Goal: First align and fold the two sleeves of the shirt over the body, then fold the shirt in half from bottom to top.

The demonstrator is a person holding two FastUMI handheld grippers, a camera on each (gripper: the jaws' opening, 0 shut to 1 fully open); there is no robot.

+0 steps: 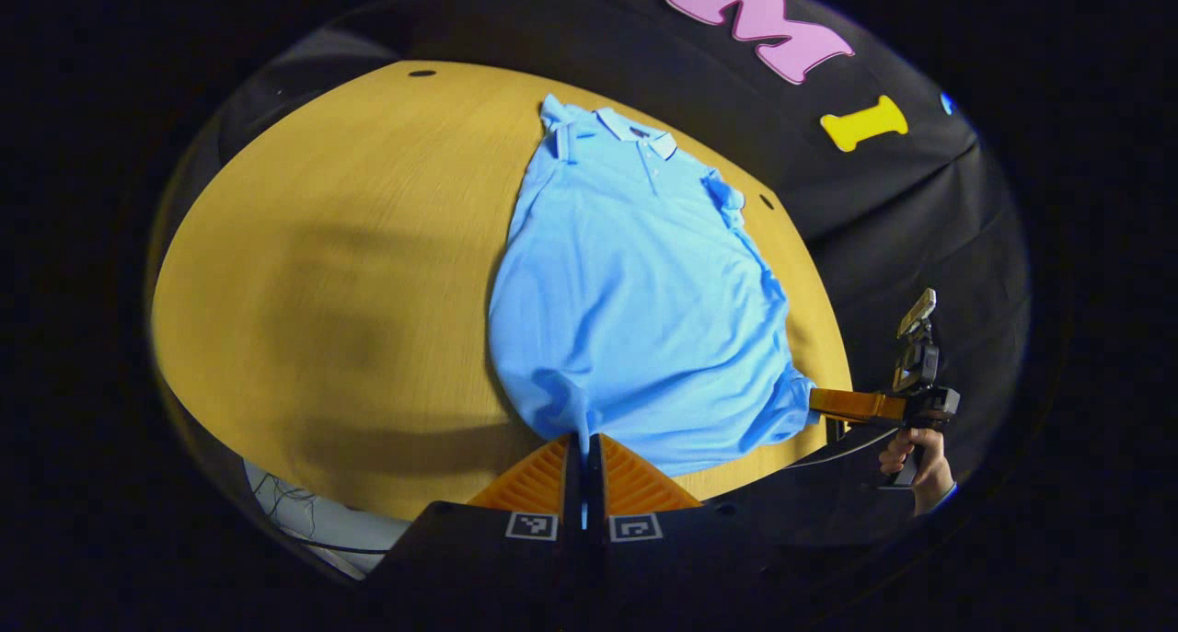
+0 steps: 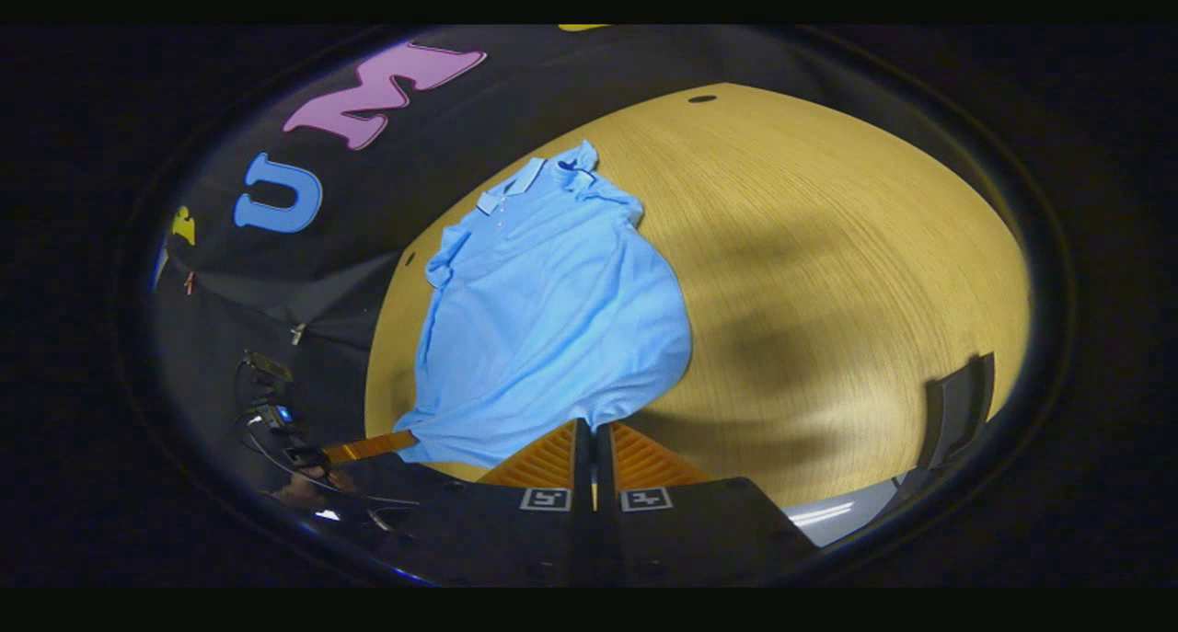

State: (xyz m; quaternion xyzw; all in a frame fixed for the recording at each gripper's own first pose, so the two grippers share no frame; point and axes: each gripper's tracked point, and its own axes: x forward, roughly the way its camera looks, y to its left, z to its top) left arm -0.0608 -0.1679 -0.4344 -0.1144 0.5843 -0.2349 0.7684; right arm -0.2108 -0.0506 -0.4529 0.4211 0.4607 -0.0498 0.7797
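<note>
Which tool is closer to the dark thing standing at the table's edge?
Right. The right tool grips the shirt with the dark panel to its right; the left tool sits farther, beyond the shirt.

Wooden table with a shirt on it
A light-blue polo shirt [image 1: 635,292] lies flat, collar far, on the yellow-brown table [image 1: 350,273].

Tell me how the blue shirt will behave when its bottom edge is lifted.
Probably floppy: the shirt already wrinkles where each hand-held gripper pinches its hem. It looks thin and light, so it should sag between the grips. It may drag on the table.
</note>
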